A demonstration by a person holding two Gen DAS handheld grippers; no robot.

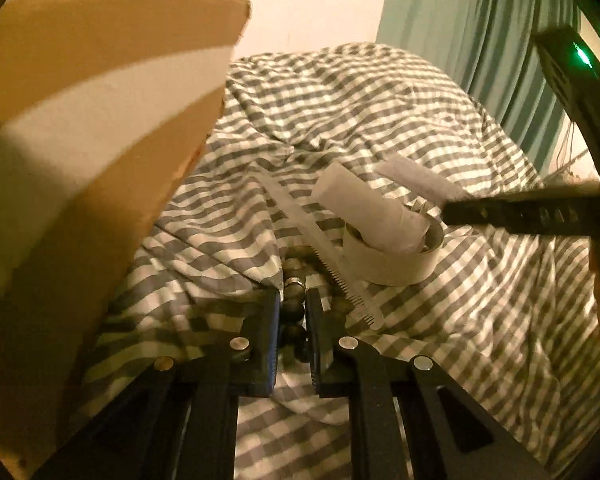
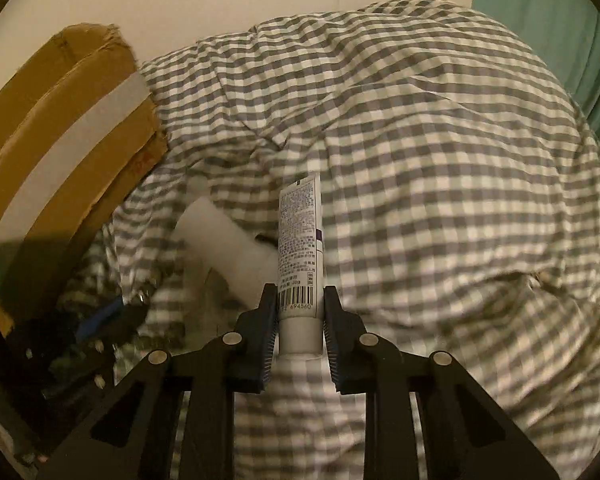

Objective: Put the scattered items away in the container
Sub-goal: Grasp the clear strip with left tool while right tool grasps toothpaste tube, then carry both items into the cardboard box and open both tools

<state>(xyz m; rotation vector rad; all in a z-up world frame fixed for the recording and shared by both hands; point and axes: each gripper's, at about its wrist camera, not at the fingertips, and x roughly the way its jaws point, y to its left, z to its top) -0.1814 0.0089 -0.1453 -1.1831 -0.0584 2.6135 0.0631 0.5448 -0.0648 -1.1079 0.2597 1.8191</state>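
L gripper (image 1: 292, 300): jaws narrow, clamped on a strand of dark round beads (image 1: 293, 312) lying on the bed; blue ribbed pads press the beads from both sides. R gripper (image 2: 299, 300): jaws narrow too, pinching a white tube (image 2: 300, 236) near its cap end, tube pointing away along the fingers, crimped end up, fine print and a barcode on its side.

Progress, my read: early. Both grips made, nothing seen going into the cardboard box (image 1: 80, 140) yet; its inside isn't visible, so can't tell what's already there. Box stands to the L of both grippers, near the bead strand. Left to do: carry beads and tube over, drop them in, then fetch the rest.

Still out on the checked duvet (image 1: 380, 120): clear plastic comb (image 1: 332, 264) w/ fine teeth, just beside the beads; a flat roll of tape (image 1: 384, 260) w/ a pale, translucent cylinder (image 1: 364, 208) propped across it.

Materials: beads hard, glossy, loose on a string, likely to dangle. Tube smooth, soft-walled, rigid cap. Box matte corrugated, a pale tape stripe across it. Duvet soft, rumpled, grey-white gingham. Green curtain (image 1: 480, 40) behind, pleated.
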